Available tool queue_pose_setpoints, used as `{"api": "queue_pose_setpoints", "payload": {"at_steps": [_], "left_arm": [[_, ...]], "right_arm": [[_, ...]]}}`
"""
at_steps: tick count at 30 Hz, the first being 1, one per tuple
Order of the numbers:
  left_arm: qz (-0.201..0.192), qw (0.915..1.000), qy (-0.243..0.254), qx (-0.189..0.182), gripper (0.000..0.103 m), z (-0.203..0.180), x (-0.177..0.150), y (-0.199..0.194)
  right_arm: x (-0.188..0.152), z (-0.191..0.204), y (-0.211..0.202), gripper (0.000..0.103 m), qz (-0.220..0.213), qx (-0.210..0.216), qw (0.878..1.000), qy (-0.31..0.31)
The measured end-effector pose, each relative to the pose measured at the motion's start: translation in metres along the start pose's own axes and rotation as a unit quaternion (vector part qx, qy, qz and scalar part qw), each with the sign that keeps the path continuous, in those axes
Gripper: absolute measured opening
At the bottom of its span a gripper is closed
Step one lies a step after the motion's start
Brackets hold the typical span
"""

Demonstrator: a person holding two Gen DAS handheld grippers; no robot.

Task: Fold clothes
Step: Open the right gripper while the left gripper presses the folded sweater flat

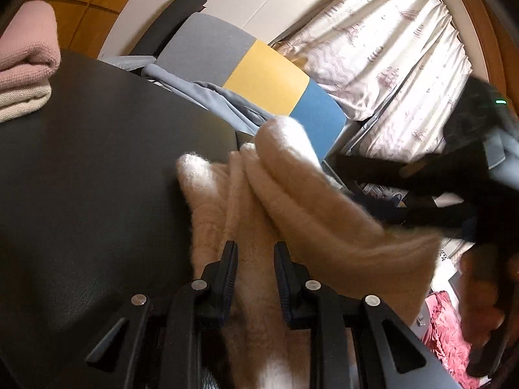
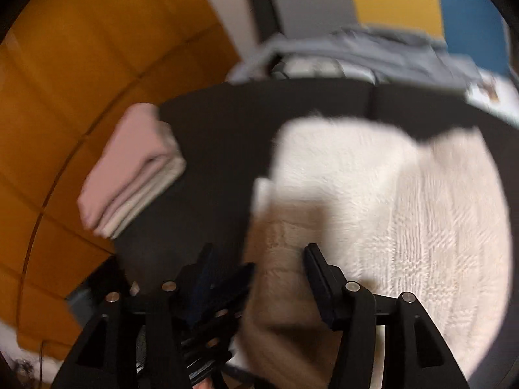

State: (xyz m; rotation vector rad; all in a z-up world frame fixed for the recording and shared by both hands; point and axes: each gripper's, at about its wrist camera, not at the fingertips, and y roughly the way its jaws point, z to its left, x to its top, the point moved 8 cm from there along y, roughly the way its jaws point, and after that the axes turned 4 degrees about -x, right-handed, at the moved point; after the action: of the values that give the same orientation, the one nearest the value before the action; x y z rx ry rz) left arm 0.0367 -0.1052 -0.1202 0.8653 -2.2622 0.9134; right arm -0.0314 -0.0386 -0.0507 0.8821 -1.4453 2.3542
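**Cream knit on the dark table, one gripper pinching it, the other spread**

Dark and matte, the table (image 1: 97,168) fills the lower left of the left wrist view. On its far left corner sits a folded stack (image 1: 26,64), a pink piece on top of a cream one. Behind the table stands a chair (image 1: 253,74) with a back in grey, yellow and blue panels, a pale blue cloth (image 1: 207,97) draped over its seat, and a patterned curtain (image 1: 389,52) hangs to the right. A fluffy cream sweater (image 1: 285,201) lies bunched in thick folds at the table's near right edge. The left gripper (image 1: 255,256) has its two fingers close together with a ridge of the sweater pinched between them. To the right, blurred, the right gripper (image 1: 389,194) reaches in over the sweater, a hand (image 1: 480,295) gripping its handle.

From the right wrist view, the same table (image 2: 227,123) is seen from above against orange flooring (image 2: 81,81). The folded stack (image 2: 129,168) rests at the table's left edge. The sweater (image 2: 389,194) spreads wide across the right half, with a shaded fold running down toward the camera. The right gripper (image 2: 275,259) stands with its jaws apart, that fold lying between them; the pads do not press on it. The picture is smeared, the left finger most of all.
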Motion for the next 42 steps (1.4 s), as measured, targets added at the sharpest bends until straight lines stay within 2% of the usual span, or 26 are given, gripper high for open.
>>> {"api": "queue_pose_setpoints", "payload": {"at_steps": [1,3,4,5,8,9,12,14,17,19,20,24,27,29,31,34,37,39,40,42], "left_arm": [[-0.001,1.0000,-0.006,-0.003,0.023,0.001,0.000,-0.003],[0.000,0.9997,-0.026,-0.002,0.023,0.007,-0.001,-0.008],[0.001,0.9993,-0.036,-0.003,0.023,0.010,-0.002,-0.010],[0.001,0.9989,-0.047,-0.007,0.023,0.012,-0.001,-0.011],[0.003,0.9975,-0.068,-0.017,0.023,0.014,-0.002,-0.015],[0.004,0.9973,-0.071,-0.019,0.023,0.013,-0.002,-0.017],[0.011,0.9978,-0.065,-0.013,0.023,0.010,-0.006,-0.022],[0.011,0.9978,-0.066,-0.005,0.023,0.013,-0.007,-0.027],[0.012,0.9973,-0.073,0.005,0.023,0.018,-0.010,-0.035],[0.015,0.9965,-0.081,0.011,0.023,0.023,-0.012,-0.042],[0.016,0.9962,-0.085,0.011,0.023,0.025,-0.013,-0.045],[0.017,0.9959,-0.087,-0.014,0.024,0.013,-0.010,-0.054],[0.020,0.9973,-0.057,-0.042,0.028,-0.015,0.000,-0.054],[0.032,0.9980,-0.028,-0.046,0.031,-0.033,0.004,-0.047],[0.050,0.9981,-0.005,-0.035,0.033,-0.043,0.004,-0.036],[0.076,0.9967,0.005,-0.027,0.034,-0.053,0.004,-0.017],[0.114,0.9930,0.023,0.019,0.035,-0.052,0.001,0.004],[0.137,0.9896,0.022,0.037,0.026,-0.047,-0.002,0.016],[0.138,0.9896,0.013,0.038,0.008,-0.044,-0.001,0.016],[0.122,0.9920,-0.002,0.033,0.006,-0.043,0.007,0.010]], "right_arm": [[0.003,0.001,-0.015,0.056,-0.024,0.009,1.000,-0.006],[0.008,-0.016,-0.038,0.056,-0.063,-0.007,0.998,0.002],[0.008,-0.030,-0.047,0.049,-0.076,-0.025,0.997,0.008],[0.006,-0.046,-0.053,0.033,-0.085,-0.047,0.995,0.014],[-0.015,-0.080,-0.046,0.024,-0.054,-0.121,0.991,-0.001],[-0.023,-0.082,-0.041,0.024,-0.043,-0.127,0.991,-0.009],[-0.045,-0.065,-0.021,0.024,-0.020,-0.096,0.994,-0.037],[-0.057,-0.037,-0.006,0.022,-0.009,-0.067,0.994,-0.084],[-0.078,-0.003,0.023,0.022,0.015,-0.075,0.976,-0.205],[-0.090,0.002,0.037,0.022,0.019,-0.089,0.964,-0.252],[-0.092,0.002,0.039,0.022,0.017,-0.087,0.961,-0.260],[-0.085,-0.013,0.020,0.022,0.002,-0.036,0.977,-0.212],[-0.075,-0.024,-0.006,0.024,-0.028,-0.003,0.985,-0.168],[-0.072,-0.033,-0.033,0.035,-0.064,-0.013,0.988,-0.139],[-0.066,-0.050,-0.048,0.042,-0.084,-0.026,0.991,-0.103],[-0.064,-0.070,-0.057,0.044,-0.088,-0.043,0.993,-0.069],[-0.066,-0.079,-0.051,0.044,-0.083,-0.069,0.992,-0.071],[-0.067,-0.081,-0.044,0.044,-0.076,-0.077,0.991,-0.076],[-0.067,-0.080,-0.042,0.044,-0.074,-0.078,0.991,-0.079],[-0.065,-0.075,-0.046,0.044,-0.074,-0.083,0.989,-0.095]]}}
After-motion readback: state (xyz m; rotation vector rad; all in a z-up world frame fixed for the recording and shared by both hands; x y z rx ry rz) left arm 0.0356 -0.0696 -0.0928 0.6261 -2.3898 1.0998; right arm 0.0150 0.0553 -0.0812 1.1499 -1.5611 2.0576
